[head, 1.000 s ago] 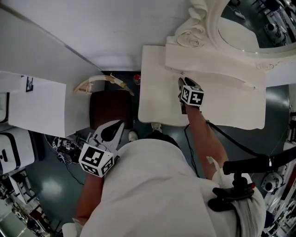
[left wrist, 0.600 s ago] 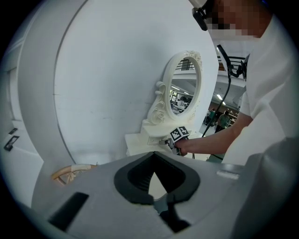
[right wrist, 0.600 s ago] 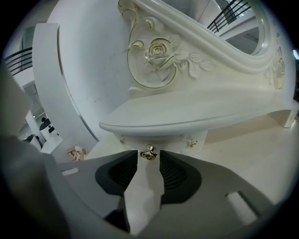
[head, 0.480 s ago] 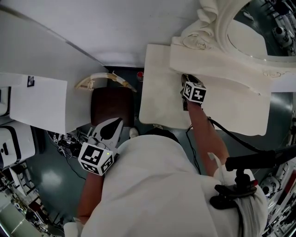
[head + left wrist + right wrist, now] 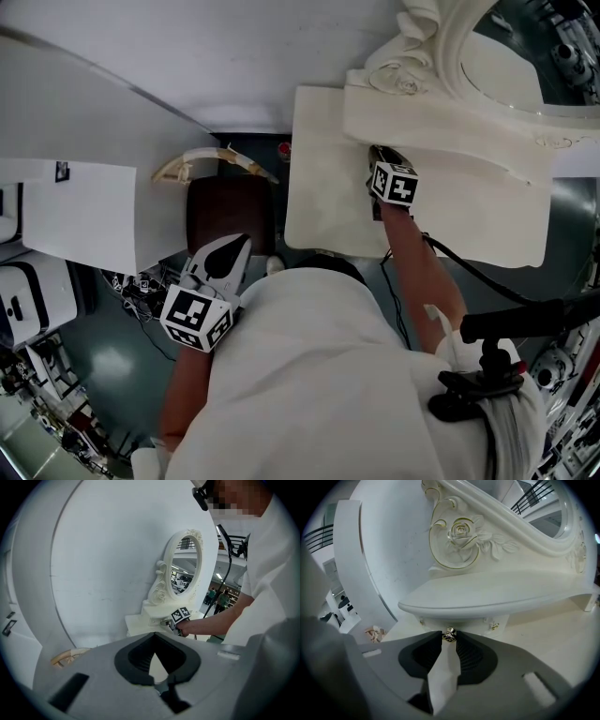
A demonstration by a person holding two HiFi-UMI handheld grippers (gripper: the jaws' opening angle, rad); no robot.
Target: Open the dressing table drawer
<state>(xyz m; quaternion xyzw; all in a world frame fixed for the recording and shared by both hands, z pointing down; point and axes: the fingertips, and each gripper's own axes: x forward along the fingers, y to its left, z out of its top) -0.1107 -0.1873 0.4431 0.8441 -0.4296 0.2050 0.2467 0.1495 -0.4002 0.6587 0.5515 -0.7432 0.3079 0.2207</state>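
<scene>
The white dressing table (image 5: 323,211) carries a raised shelf (image 5: 441,127) below its carved oval mirror (image 5: 502,56). Under that shelf sits a small drawer (image 5: 457,620) with a metal rose knob (image 5: 449,634). My right gripper (image 5: 377,155) reaches over the tabletop to the drawer front. In the right gripper view its jaws (image 5: 449,636) are closing, and the two tips sit against either side of the knob. My left gripper (image 5: 236,248) hangs away from the table, above the floor at the left. Its jaws (image 5: 154,633) are shut on nothing.
A dark brown stool (image 5: 230,211) stands left of the table, with a curved wooden piece (image 5: 202,164) behind it. A white panel (image 5: 80,216) lies further left. A black clamp rig (image 5: 487,380) and a cable (image 5: 469,272) hang at my right side.
My right gripper has edged in under the shelf toward the drawer front. My left gripper has shifted only slightly.
</scene>
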